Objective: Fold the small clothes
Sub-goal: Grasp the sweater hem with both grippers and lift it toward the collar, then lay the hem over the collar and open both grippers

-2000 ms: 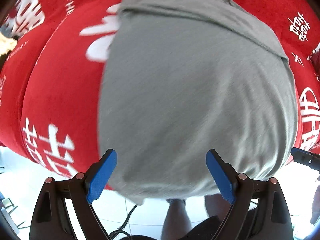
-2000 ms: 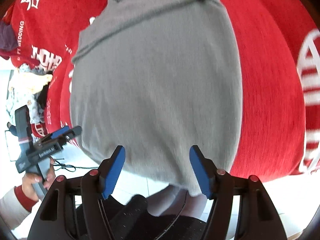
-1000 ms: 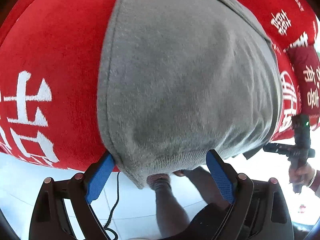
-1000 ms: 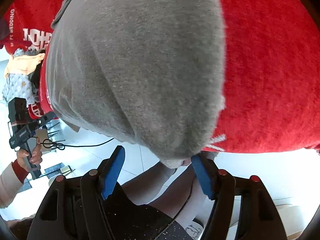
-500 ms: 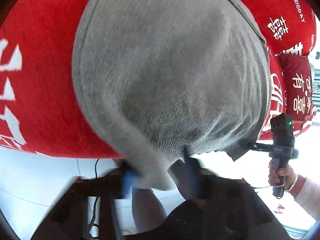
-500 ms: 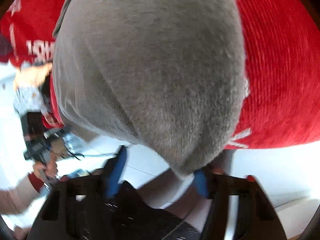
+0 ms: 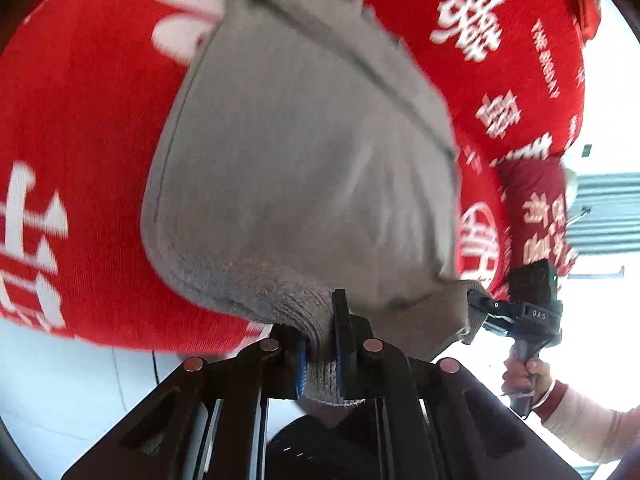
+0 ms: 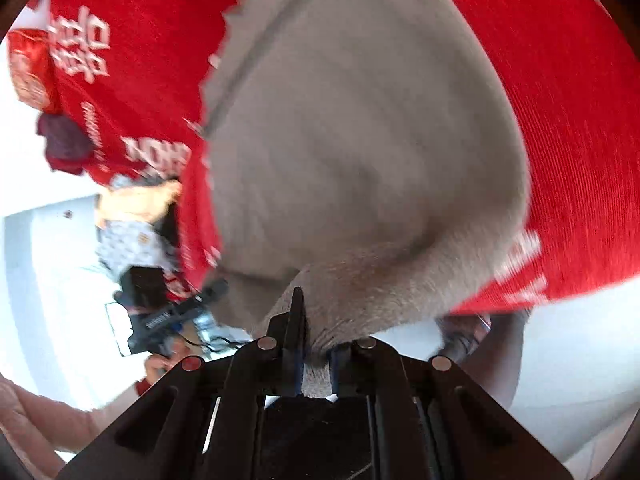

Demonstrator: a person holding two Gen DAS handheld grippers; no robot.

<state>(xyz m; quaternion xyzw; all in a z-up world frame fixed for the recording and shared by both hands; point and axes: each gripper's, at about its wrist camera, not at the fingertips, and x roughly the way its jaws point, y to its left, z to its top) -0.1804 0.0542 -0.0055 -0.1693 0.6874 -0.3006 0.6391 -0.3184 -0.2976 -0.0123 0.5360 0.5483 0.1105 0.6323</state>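
Both jaws clamp the soft grey knit garment [image 7: 304, 168] hem, lower centre; lift evenly over the red printed cloth [image 7: 80, 120], keeping corners level.

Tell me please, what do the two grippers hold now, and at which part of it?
Both hold the grey garment. The left gripper and the right gripper each pinch its near hem, at separate spots.

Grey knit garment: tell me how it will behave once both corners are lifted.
The grey knit garment is probably floppy: it bunches between the jaws of the left gripper and right gripper. It will likely sag between them. Its fuzzy knit should grip, not slip.
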